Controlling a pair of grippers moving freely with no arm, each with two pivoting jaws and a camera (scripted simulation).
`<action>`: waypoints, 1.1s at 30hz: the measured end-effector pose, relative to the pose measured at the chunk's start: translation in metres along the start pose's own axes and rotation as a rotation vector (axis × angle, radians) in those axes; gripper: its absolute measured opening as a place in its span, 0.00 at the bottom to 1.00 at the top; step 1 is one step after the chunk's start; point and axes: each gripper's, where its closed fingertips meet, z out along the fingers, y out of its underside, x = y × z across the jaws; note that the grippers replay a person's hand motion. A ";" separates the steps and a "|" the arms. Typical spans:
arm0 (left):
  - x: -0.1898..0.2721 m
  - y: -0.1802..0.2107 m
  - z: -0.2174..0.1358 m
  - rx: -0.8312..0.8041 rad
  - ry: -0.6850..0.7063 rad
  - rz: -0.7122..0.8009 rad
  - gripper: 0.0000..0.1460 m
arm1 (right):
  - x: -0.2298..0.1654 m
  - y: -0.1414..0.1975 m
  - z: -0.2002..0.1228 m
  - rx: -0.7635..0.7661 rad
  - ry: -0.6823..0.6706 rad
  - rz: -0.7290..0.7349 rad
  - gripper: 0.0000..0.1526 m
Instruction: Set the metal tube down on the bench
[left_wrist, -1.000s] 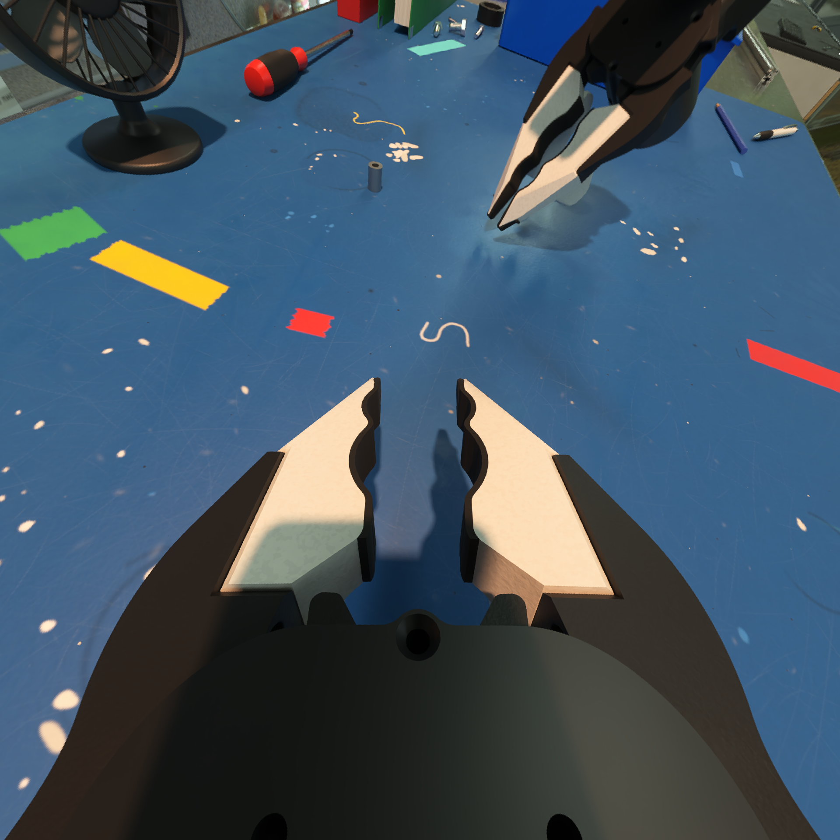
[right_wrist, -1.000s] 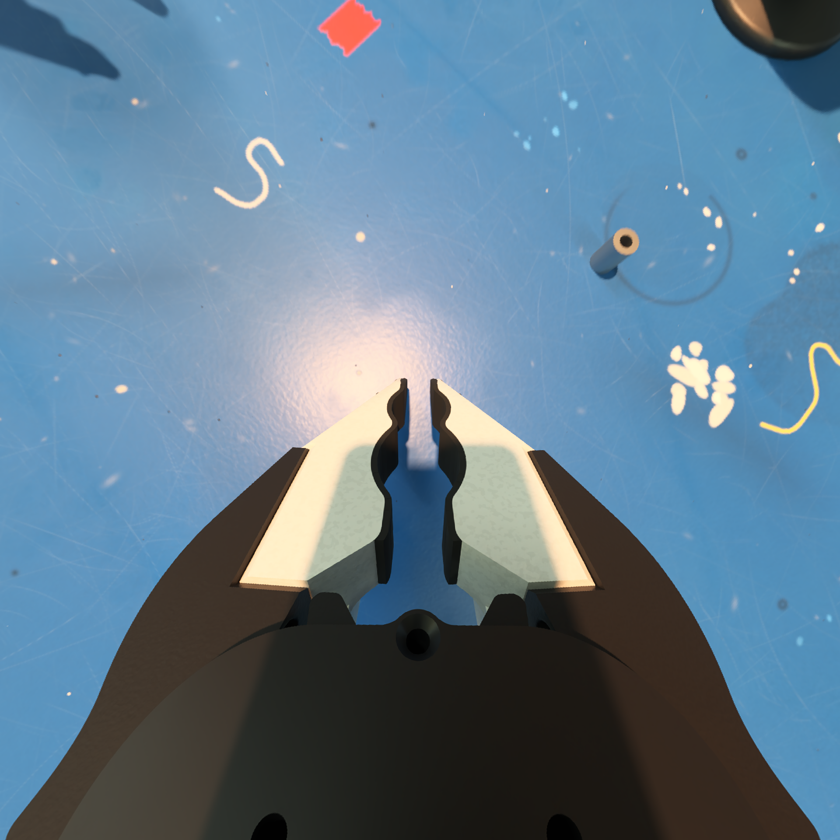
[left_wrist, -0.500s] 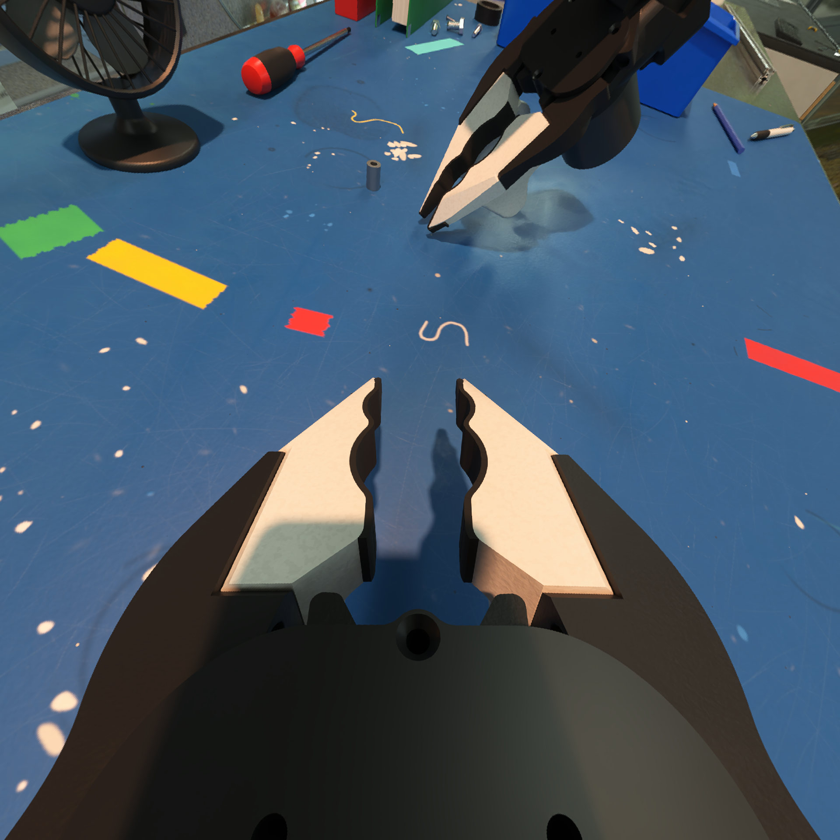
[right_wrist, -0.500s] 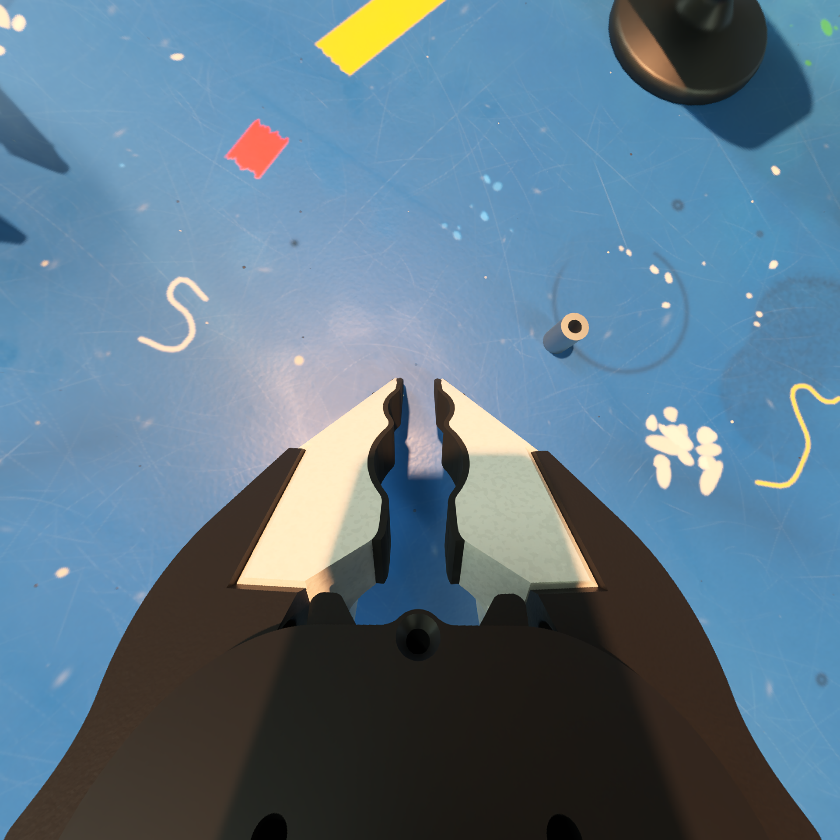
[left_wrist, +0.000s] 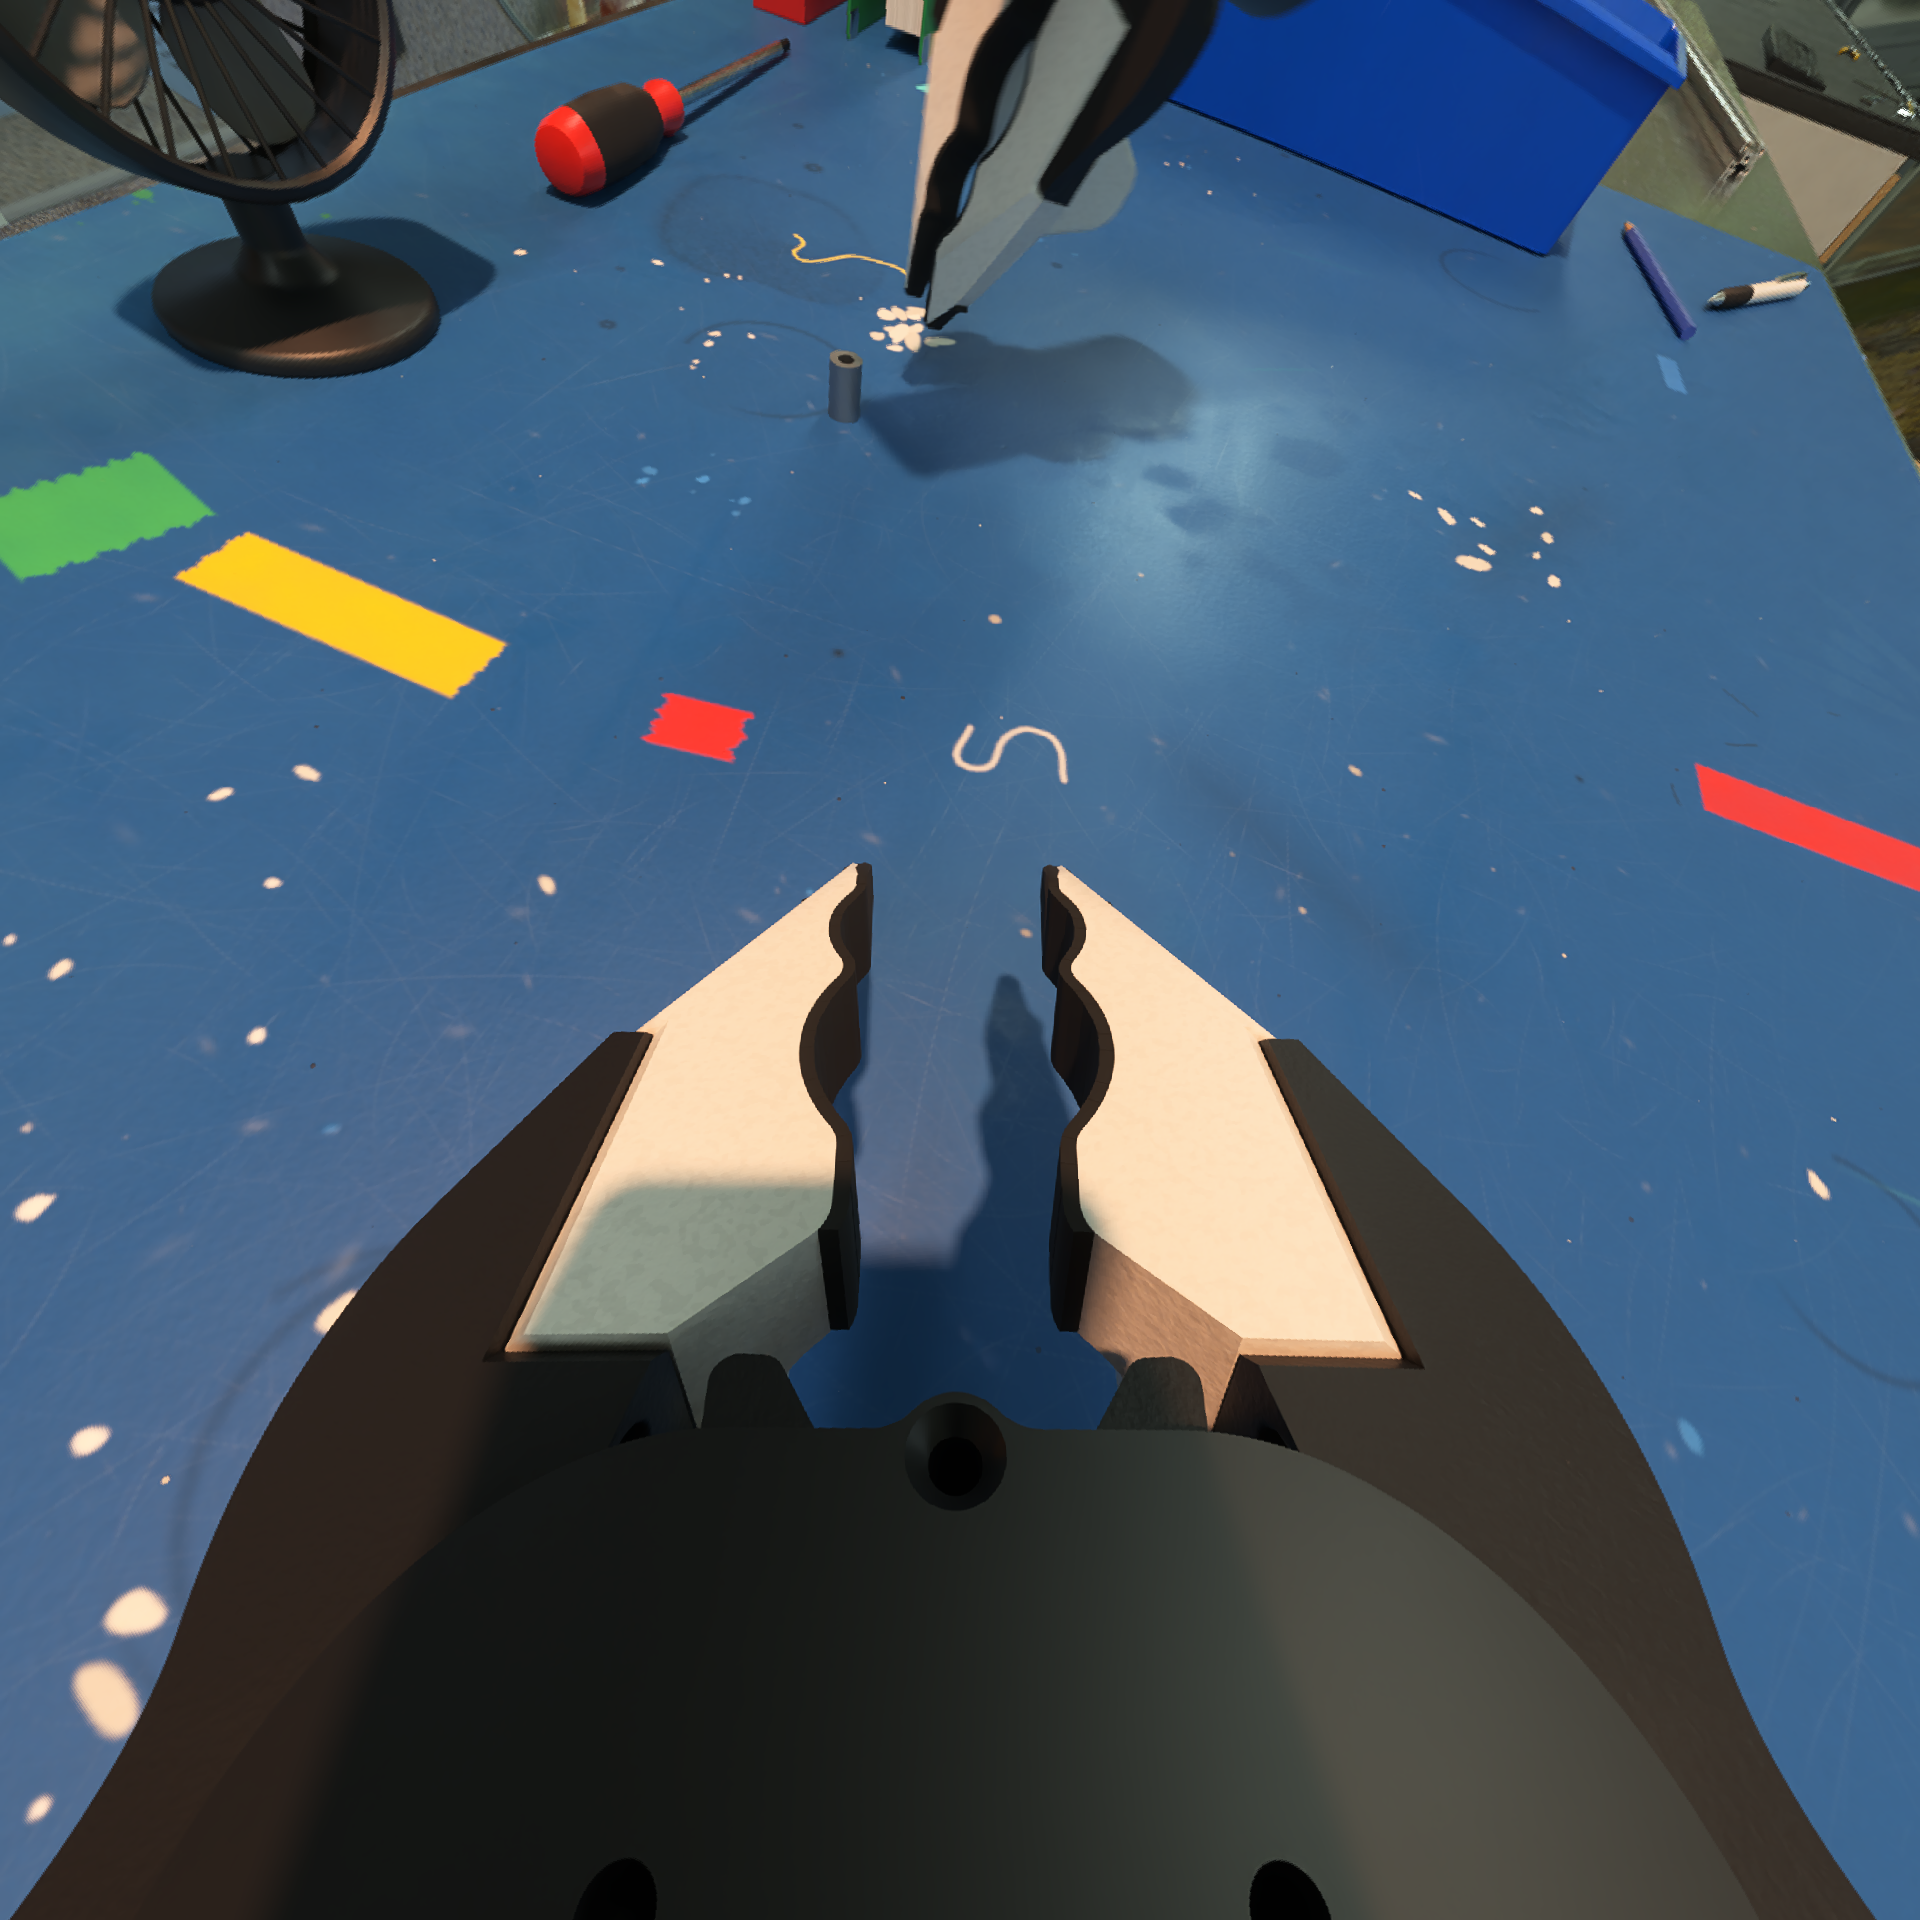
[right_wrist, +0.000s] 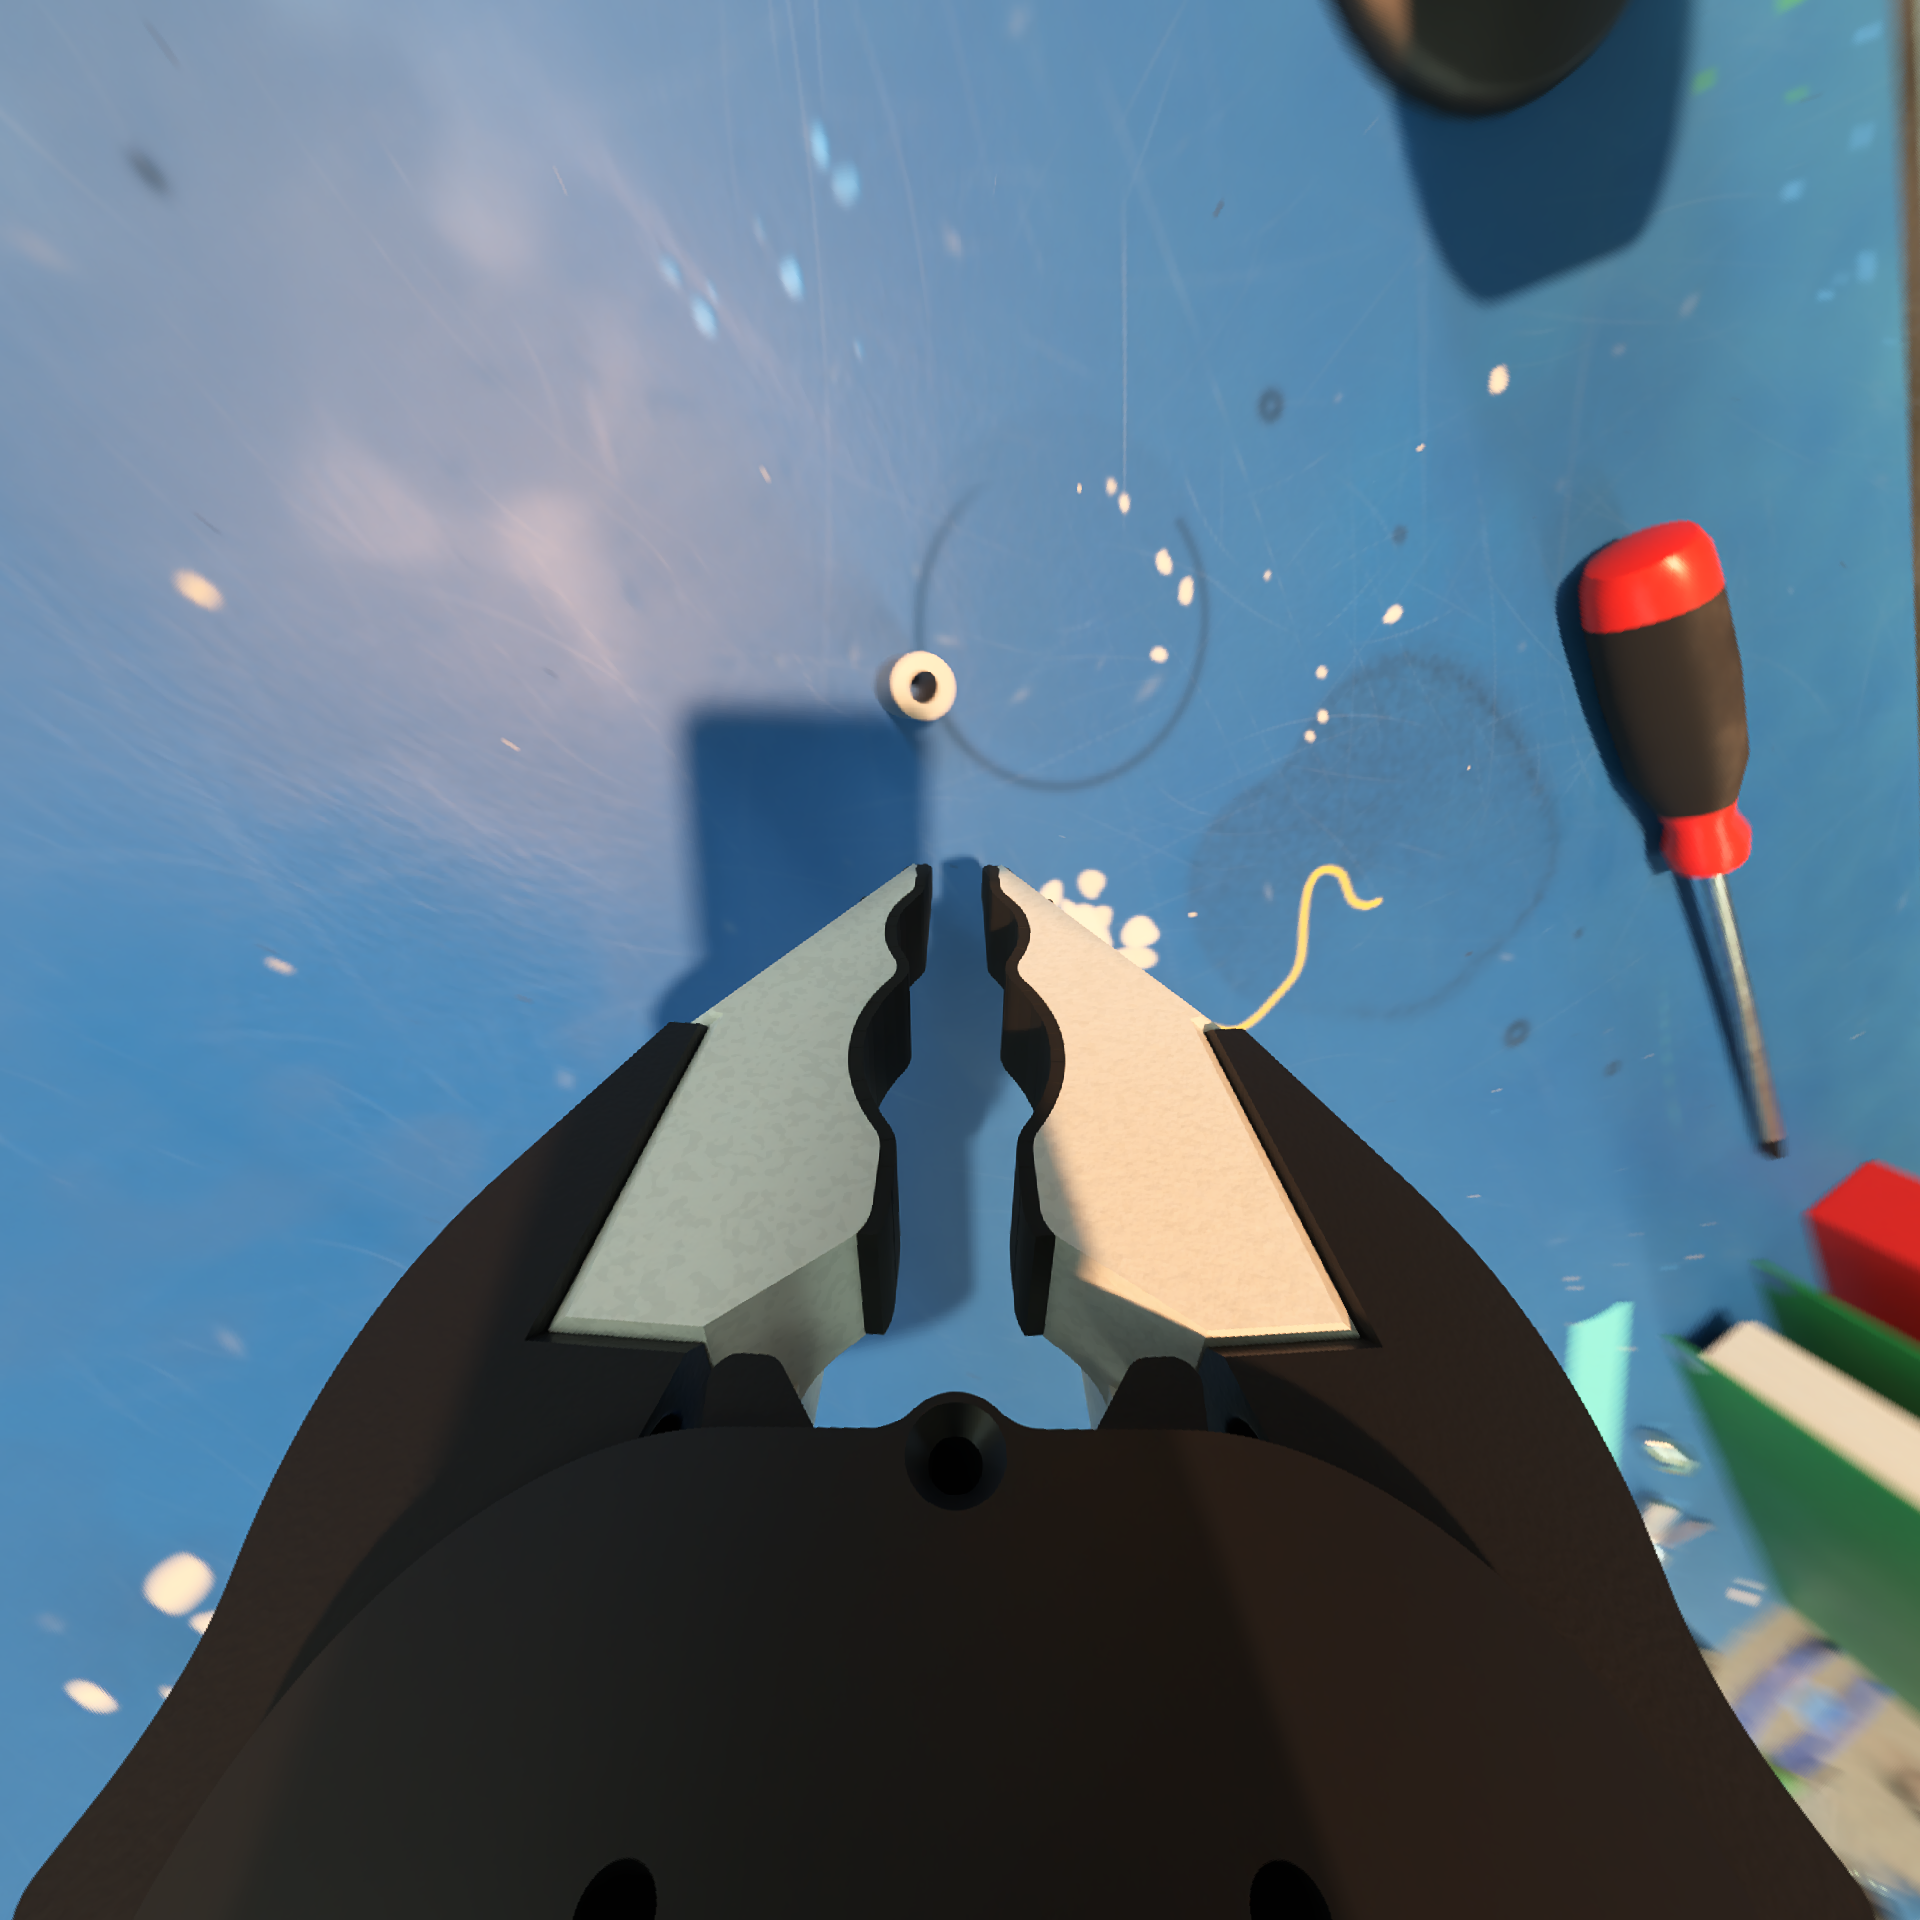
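The metal tube (left_wrist: 845, 387) is a short grey cylinder standing upright on the blue bench (left_wrist: 1247, 675), far ahead of my left gripper (left_wrist: 956, 878), which is open and empty low over the bench. In the right wrist view I look down on the tube's open end (right_wrist: 920, 686), just ahead and slightly left of my right gripper (right_wrist: 956, 878). Its jaws stand a narrow gap apart and hold nothing. The right gripper also shows in the left wrist view (left_wrist: 930, 301), pointing steeply down just behind and right of the tube, apart from it.
A black fan (left_wrist: 291, 301) stands at the back left, and a red-and-black screwdriver (right_wrist: 1673, 707) lies right of the tube. A blue bin (left_wrist: 1434, 114), a pencil (left_wrist: 1657, 281) and a marker (left_wrist: 1756, 294) are at the back right. Green and white boards (right_wrist: 1829, 1455) and a red block (right_wrist: 1870, 1247) stand near the far edge.
My right gripper has swept left across the bench and come up close to the tube, tilting steeper. The left gripper and the tube have not moved.
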 end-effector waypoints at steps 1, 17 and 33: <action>0.000 0.000 0.000 0.000 0.000 0.001 0.22 | 0.005 0.003 0.006 -0.063 -0.011 -0.058 0.06; 0.001 0.001 0.000 -0.004 0.014 -0.007 0.22 | 0.011 -0.002 0.020 -0.224 -0.120 -0.309 0.11; 0.002 0.003 0.001 -0.016 0.014 0.000 0.22 | 0.025 0.001 0.025 0.169 -0.056 0.137 0.11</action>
